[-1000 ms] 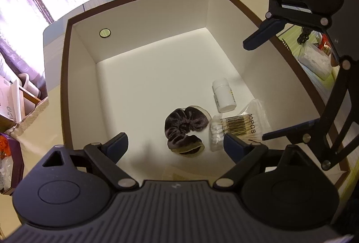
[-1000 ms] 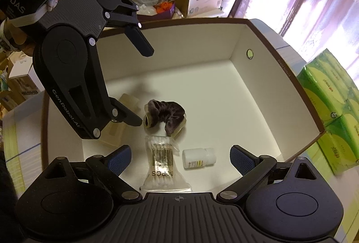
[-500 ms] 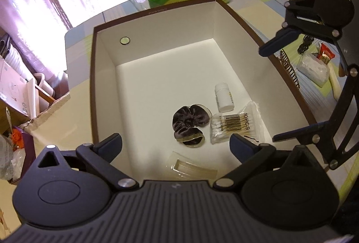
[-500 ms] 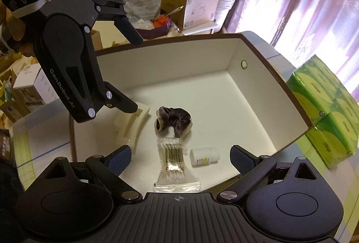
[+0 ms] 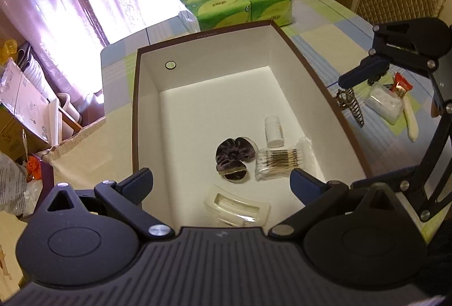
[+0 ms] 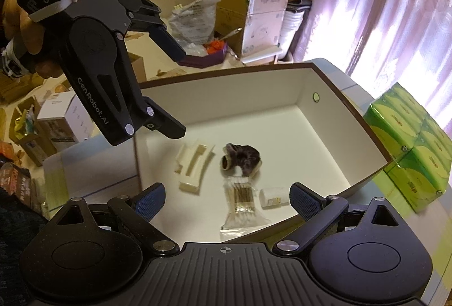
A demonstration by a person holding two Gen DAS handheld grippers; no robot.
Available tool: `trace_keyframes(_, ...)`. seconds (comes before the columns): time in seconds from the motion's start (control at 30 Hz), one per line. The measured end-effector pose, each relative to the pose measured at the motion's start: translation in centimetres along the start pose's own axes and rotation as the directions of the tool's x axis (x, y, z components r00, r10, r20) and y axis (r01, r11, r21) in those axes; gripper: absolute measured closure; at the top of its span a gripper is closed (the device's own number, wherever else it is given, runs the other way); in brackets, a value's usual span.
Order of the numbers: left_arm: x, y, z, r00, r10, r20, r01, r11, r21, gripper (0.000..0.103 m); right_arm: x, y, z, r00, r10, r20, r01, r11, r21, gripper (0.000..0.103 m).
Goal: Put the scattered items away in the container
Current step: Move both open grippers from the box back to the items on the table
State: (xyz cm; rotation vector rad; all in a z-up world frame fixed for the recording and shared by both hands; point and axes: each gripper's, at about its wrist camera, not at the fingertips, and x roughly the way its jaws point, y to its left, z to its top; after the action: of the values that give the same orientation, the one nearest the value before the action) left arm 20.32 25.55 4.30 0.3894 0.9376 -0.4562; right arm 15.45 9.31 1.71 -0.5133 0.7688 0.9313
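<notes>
A brown-rimmed white box [image 5: 291, 43] [image 6: 364, 113] holds a dark velvet scrunchie [image 5: 233, 159] [image 6: 243, 159], a small white bottle [image 5: 273, 131] [image 6: 272, 196], a clear pack of cotton swabs [image 5: 279, 161] [image 6: 241, 201] and a cream plastic piece [image 5: 237, 207] [image 6: 193, 164]. My left gripper [image 5: 221, 184] [image 6: 179, 94] hangs open above the box's near end, nothing between its jaws. My right gripper [image 6: 226, 200] [image 5: 350, 133] is open and empty too, above the box's other long side.
On the table beside the box lie a black claw clip [image 5: 350, 105], a bag of cotton pads [image 5: 385, 103], a red packet [image 5: 401, 84] and a cream stick [image 5: 411, 122]. Green tissue packs [image 5: 237, 3] [image 6: 409, 147] stand past the far wall. Cartons crowd the floor.
Both grippers have lifted and drawn back from the box, so more of it shows. The left jaws have spread slightly wider. The cream piece has come into the left view.
</notes>
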Motion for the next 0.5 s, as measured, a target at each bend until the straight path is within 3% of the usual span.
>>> trace_keyframes(0.5, -3.4, -2.2, -3.8, 0.998, 0.061, -0.029, -0.064, 0.993, -0.100, 0.001, -2.8, 2.6, -2.5, 0.995, 0.089, 0.042, -0.088, 0.996, -0.008, 0.004)
